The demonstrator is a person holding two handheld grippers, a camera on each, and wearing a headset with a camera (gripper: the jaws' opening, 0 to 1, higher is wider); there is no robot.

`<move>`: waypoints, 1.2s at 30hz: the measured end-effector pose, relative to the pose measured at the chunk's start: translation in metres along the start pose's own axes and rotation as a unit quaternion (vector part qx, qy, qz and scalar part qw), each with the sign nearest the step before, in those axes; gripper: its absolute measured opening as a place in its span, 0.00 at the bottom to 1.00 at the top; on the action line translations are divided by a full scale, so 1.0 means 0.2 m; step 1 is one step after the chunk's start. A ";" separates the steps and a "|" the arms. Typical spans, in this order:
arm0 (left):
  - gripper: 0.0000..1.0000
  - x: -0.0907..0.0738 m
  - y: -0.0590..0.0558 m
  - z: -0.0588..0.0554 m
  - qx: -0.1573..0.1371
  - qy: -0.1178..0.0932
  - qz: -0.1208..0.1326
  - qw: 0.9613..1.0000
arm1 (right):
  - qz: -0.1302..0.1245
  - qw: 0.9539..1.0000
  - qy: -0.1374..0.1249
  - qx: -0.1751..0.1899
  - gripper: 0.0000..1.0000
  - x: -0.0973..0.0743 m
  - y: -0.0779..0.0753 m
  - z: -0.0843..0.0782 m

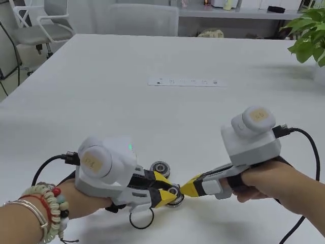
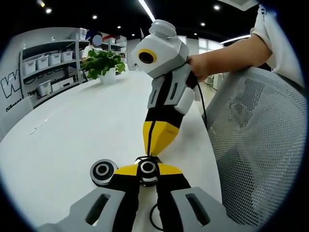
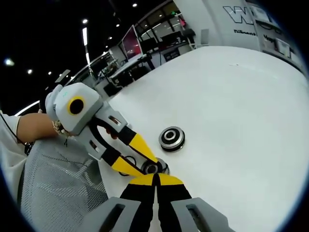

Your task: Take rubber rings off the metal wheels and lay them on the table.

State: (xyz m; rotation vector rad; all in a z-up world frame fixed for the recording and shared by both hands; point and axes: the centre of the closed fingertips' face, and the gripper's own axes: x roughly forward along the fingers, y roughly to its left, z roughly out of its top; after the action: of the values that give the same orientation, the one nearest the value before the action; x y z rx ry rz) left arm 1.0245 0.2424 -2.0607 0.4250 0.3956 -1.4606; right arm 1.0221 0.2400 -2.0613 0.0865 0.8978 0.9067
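My left gripper [image 1: 171, 192] [image 2: 147, 169] is shut on a small metal wheel [image 1: 175, 195] [image 2: 147, 170] [image 3: 154, 167], held just above the white table [image 1: 167, 117]. My right gripper [image 1: 184, 190] [image 3: 155, 177] comes in from the right with its jaws closed. Its yellow tips meet the wheel's rim, where a thin black rubber ring [image 2: 146, 158] lifts off the wheel. A second metal wheel [image 1: 160, 168] [image 2: 103, 171] [image 3: 173, 137] lies flat on the table beside them. A loose rubber ring [image 1: 141, 218] lies on the table under my left gripper.
A flush power strip [image 1: 187, 82] sits mid-table. A potted plant [image 1: 310, 33] stands at the far right edge. Chairs [image 1: 142, 19] line the far side, and a mesh chair [image 2: 251, 145] is close behind. Cables trail from both grippers.
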 end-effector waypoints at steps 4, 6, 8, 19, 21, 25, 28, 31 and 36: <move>0.08 0.00 0.00 0.00 0.000 -0.001 -0.001 1.000 | 0.002 1.000 -0.001 -0.007 0.00 0.01 0.01 0.01; 0.08 0.00 0.00 0.00 0.000 -0.001 -0.001 1.000 | 0.003 1.000 -0.001 -0.012 0.00 0.01 0.02 0.01; 0.08 0.00 0.00 0.00 0.000 -0.001 -0.001 1.000 | 0.005 1.000 -0.002 -0.013 0.00 0.01 0.02 0.01; 0.08 0.00 0.00 0.00 -0.003 -0.003 -0.004 1.000 | 0.007 1.000 -0.006 -0.026 0.00 0.02 0.02 0.02; 0.08 0.00 0.00 0.00 0.001 0.001 -0.003 1.000 | 0.002 1.000 -0.010 -0.020 0.00 0.01 0.01 0.02; 0.08 0.00 0.00 0.00 -0.002 0.006 -0.003 1.000 | -0.006 1.000 -0.010 -0.013 0.00 0.01 0.00 0.02; 0.08 0.00 0.00 0.00 -0.002 0.009 -0.003 1.000 | -0.008 1.000 -0.009 -0.011 0.00 0.01 -0.01 0.02; 0.08 0.00 0.00 0.00 -0.001 0.014 -0.003 1.000 | -0.011 1.000 -0.008 -0.013 0.00 0.01 -0.01 0.02; 0.08 -0.01 0.00 0.00 -0.002 0.024 -0.008 1.000 | -0.013 1.000 -0.011 -0.011 0.00 0.01 -0.01 0.02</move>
State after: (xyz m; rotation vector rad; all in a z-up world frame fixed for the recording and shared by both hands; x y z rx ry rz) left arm 1.0247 0.2439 -2.0601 0.4556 0.4404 -1.4675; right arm 1.0280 0.2408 -2.0604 0.0650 0.8673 0.8897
